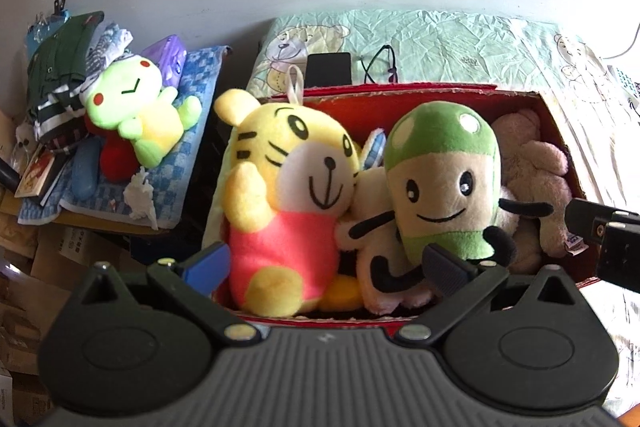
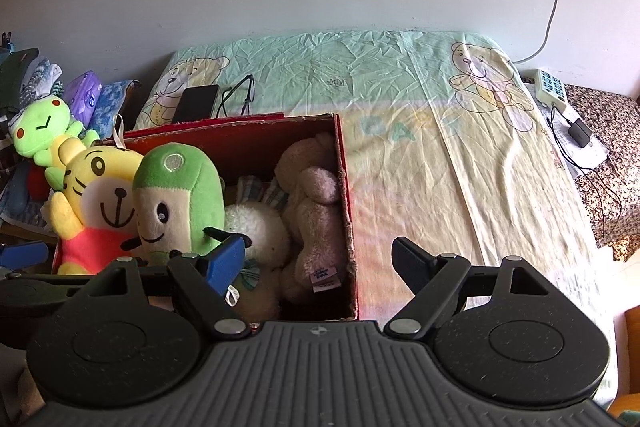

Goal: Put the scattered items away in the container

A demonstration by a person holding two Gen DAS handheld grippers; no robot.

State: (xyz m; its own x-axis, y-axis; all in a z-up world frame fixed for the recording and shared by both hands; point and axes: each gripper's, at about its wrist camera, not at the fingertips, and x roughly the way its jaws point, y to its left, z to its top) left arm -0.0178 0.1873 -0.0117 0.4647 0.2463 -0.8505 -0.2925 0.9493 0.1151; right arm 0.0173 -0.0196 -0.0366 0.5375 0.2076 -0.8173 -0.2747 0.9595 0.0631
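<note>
Both grippers hang over the near edge of the red box [image 2: 344,163] on the bed [image 2: 460,167], and both sets of fingers are spread wide with nothing between them. The left gripper [image 1: 328,267] sits right in front of the yellow tiger plush [image 1: 288,195], which stands upright in the box with the green-capped plush [image 1: 440,187] leaning beside it. The right gripper [image 2: 320,259] straddles the box's right wall, one blue-padded finger over the white plush [image 2: 256,227], the other out over bare sheet.

The box looks nearly full: a pink bear [image 2: 316,211] lies lengthways against the right wall.

The one toy outside is the light green frog plush [image 1: 140,107]. It rests on a blue checked cloth [image 1: 192,131] well off to the left of the box, on a cluttered heap, body slanting from upper left down to lower right. That puts it up and left of the left fingers, so I'd say the left hand is plainly nearer; the right would have to cross the whole box.
</note>
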